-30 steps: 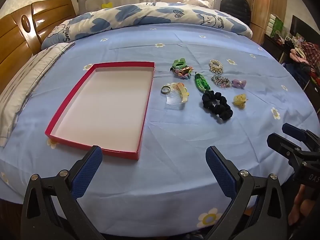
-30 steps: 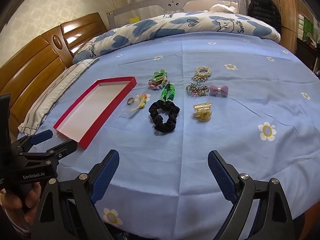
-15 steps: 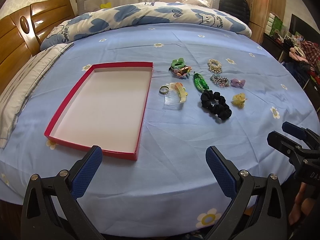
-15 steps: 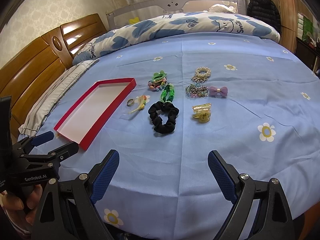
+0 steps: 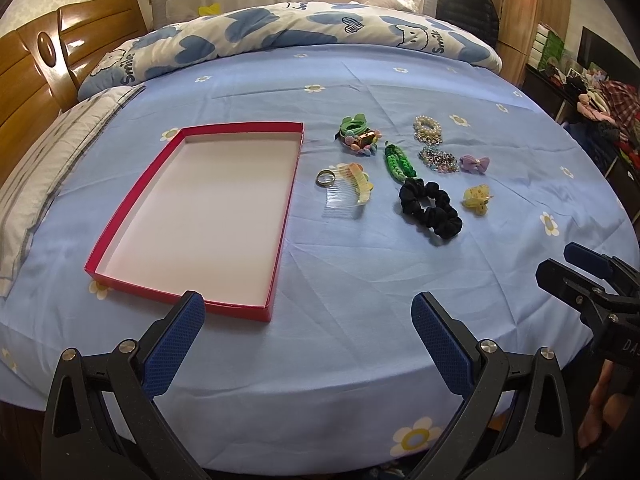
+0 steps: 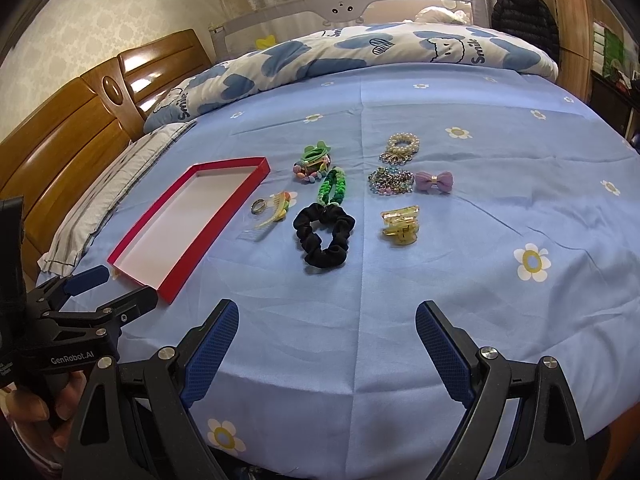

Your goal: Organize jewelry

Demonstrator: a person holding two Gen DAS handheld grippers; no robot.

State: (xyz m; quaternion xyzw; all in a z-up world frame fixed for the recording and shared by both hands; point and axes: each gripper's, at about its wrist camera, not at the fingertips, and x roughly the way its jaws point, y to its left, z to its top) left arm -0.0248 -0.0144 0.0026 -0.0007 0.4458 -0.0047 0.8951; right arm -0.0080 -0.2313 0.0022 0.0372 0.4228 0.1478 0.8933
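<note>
A home bedroom is shown: a bed spread with a blue flowered sheet [image 5: 360,80], a rolled cloud-print duvet [image 6: 380,52] (marked "Smile") and a glossy wooden headboard [image 6: 80,128].

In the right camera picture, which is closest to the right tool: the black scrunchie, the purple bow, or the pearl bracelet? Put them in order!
From the right tool, in the right wrist view:
1. Black scrunchie, closest, just ahead and slightly left.
2. Purple bow, farther back, to the right.
3. Pearl bracelet, farthest, behind the bow toward the quilt.
</note>
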